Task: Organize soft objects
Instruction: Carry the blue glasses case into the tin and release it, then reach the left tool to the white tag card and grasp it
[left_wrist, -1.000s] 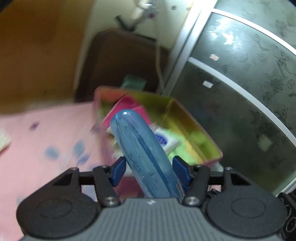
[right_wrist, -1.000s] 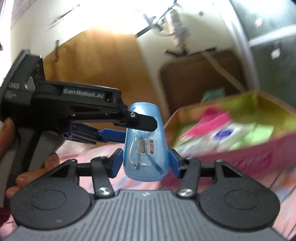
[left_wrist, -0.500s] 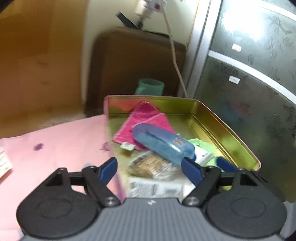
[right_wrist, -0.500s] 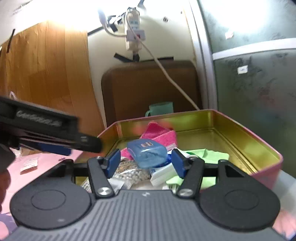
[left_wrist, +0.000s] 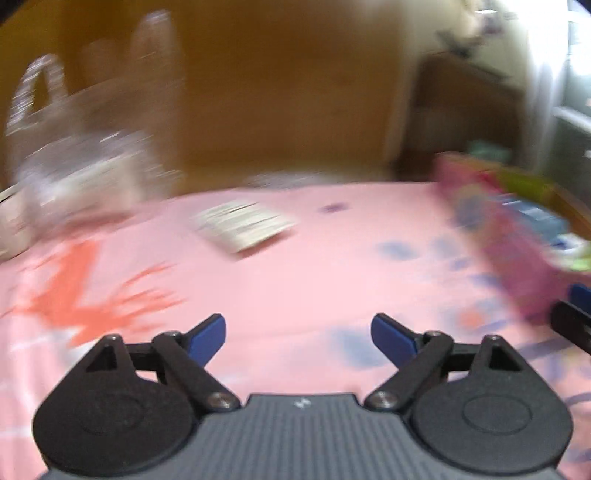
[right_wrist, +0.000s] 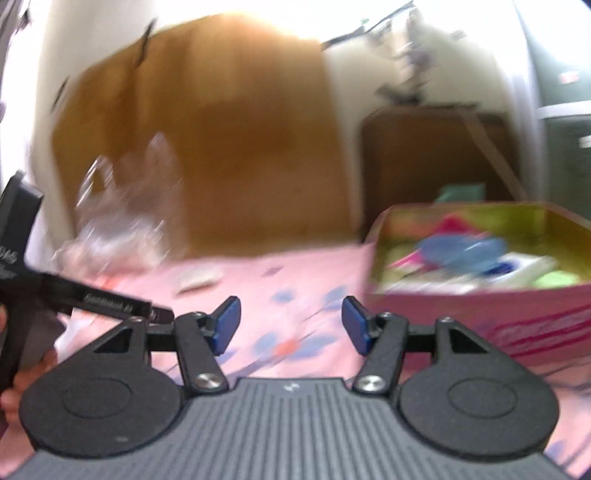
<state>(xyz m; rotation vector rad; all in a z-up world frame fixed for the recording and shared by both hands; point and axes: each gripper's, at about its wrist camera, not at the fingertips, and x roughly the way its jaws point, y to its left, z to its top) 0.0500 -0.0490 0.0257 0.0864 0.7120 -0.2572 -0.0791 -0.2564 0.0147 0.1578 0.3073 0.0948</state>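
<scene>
The pink tin box (right_wrist: 480, 314) with a gold inside stands on the pink cloth at the right; it also shows in the left wrist view (left_wrist: 517, 258). A blue plastic case (right_wrist: 461, 251) lies in it on pink and green soft items and white packets. My left gripper (left_wrist: 298, 332) is open and empty over the cloth, left of the box. My right gripper (right_wrist: 291, 325) is open and empty, in front of the box's left corner. A flat white packet (left_wrist: 242, 225) lies on the cloth ahead; it also shows in the right wrist view (right_wrist: 197, 277). Both views are motion-blurred.
A crumpled clear plastic bag (left_wrist: 74, 166) sits at the far left of the cloth. A wooden panel (right_wrist: 221, 147) and a dark brown board (right_wrist: 436, 162) stand behind. The left gripper's body (right_wrist: 74, 295) is at the left of the right wrist view.
The blue case, held by both grippers a second ago, now lies in the box. Both grippers have opened, pulled back, and swung left away from the box.
</scene>
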